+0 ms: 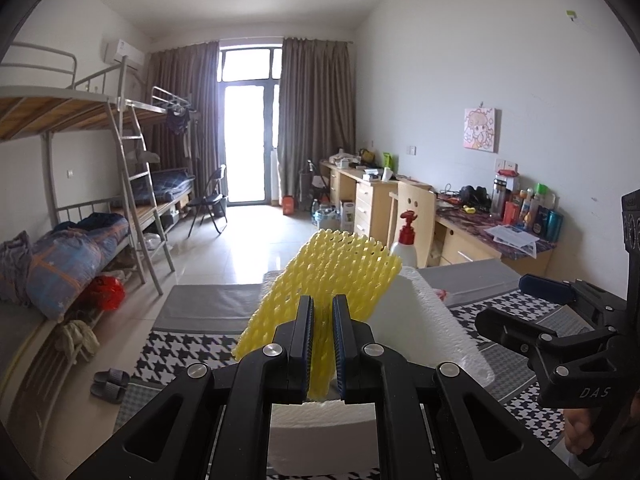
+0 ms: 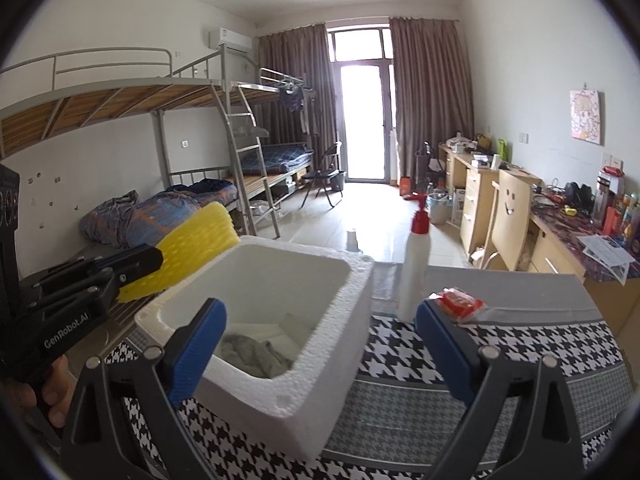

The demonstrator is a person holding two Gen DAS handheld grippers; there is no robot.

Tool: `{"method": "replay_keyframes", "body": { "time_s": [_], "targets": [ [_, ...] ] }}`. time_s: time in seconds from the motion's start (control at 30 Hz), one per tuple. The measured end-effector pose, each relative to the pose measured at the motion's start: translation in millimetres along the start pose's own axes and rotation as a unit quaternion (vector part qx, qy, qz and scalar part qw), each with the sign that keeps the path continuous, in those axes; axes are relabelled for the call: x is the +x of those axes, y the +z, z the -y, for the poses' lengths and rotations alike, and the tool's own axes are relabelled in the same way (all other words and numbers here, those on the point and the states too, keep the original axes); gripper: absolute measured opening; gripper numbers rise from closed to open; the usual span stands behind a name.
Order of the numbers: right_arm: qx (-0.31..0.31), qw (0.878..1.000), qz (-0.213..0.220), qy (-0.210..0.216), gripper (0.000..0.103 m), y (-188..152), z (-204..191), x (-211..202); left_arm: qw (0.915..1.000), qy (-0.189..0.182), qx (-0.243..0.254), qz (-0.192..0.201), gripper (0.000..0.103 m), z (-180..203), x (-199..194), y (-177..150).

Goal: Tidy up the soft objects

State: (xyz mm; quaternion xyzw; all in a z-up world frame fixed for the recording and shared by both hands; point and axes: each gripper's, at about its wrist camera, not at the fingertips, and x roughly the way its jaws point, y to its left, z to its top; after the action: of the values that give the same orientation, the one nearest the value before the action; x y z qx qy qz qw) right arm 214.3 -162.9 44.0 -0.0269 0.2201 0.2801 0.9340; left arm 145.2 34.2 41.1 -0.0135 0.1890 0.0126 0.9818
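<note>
Two grippers are up over the table, each held in a person's hand. The left gripper [image 1: 322, 344] is clenched on a yellow foam net sleeve [image 1: 332, 276], its dark pads pressed tight against the mesh, so the sleeve sticks up and forward out of the jaws. From the right wrist view that same sleeve [image 2: 192, 248] hangs beside the left rim of a white polystyrene box [image 2: 304, 364], raised above the table and not resting on it. The right gripper [image 2: 320, 356] is released, its blue pads [image 2: 196, 352] standing wide apart with nothing pinched between them; the near corner of the box shows between them, untouched as far as I can tell. Inside the box, at the bottom, lies a crumpled grey cloth [image 2: 256, 354]. The box sits on a black-and-white houndstooth tablecloth [image 2: 516, 344] with grey bands. Just beyond the box, to its right, a white spray bottle with a red top [image 2: 418, 264] stands upright, and near it on the cloth lies a small red packet in clear wrap [image 2: 460, 302]. Further out, metal bunk beds [image 2: 168, 96] line the left wall, wooden desks [image 2: 480, 184] crowded with clutter run along the right wall, and a bright balcony door between brown curtains [image 2: 428, 92] closes off the far end.
</note>
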Motion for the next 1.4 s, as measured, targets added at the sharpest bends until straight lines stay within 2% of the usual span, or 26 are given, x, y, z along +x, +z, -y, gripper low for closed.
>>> {"method": "replay_keyframes", "body": {
  "time_s": [0.3,0.93,1.0,1.03,1.07,1.13,1.2,1.27,1.4],
  "targets": [
    [0.017,1.0,0.005,-0.023,0.098,-4,18,-11,0.9999,-0.009,0.004,-0.012,0.01,10,11,2],
    [0.03,0.999,0.003,-0.038,0.098,-14,39,-22,0.999,-0.017,0.01,-0.04,0.011,32,34,5],
    [0.031,0.999,0.003,-0.04,0.098,-15,41,-24,0.9988,-0.013,0.006,-0.047,0.021,31,38,4],
    [0.032,0.999,0.003,-0.04,0.098,-15,41,-24,0.9987,-0.012,0.005,-0.05,0.037,31,39,4],
    [0.032,0.999,0.003,-0.04,0.098,-15,42,-25,0.9987,-0.007,0.003,-0.051,0.06,31,40,3],
    [0.033,0.999,0.003,-0.041,0.098,-16,44,-26,0.9991,0.005,-0.005,-0.041,0.082,31,38,3],
    [0.034,0.999,0.003,-0.042,0.098,-17,45,-26,0.9993,0.01,-0.009,-0.034,0.086,28,35,4],
    [0.035,0.998,0.004,-0.043,0.098,-17,46,-27,0.9994,0.016,-0.005,-0.032,0.096,29,34,5],
    [0.035,0.998,0.006,-0.043,0.098,-17,47,-28,0.9994,0.03,-0.004,-0.018,0.102,29,29,7]
  ]
}}
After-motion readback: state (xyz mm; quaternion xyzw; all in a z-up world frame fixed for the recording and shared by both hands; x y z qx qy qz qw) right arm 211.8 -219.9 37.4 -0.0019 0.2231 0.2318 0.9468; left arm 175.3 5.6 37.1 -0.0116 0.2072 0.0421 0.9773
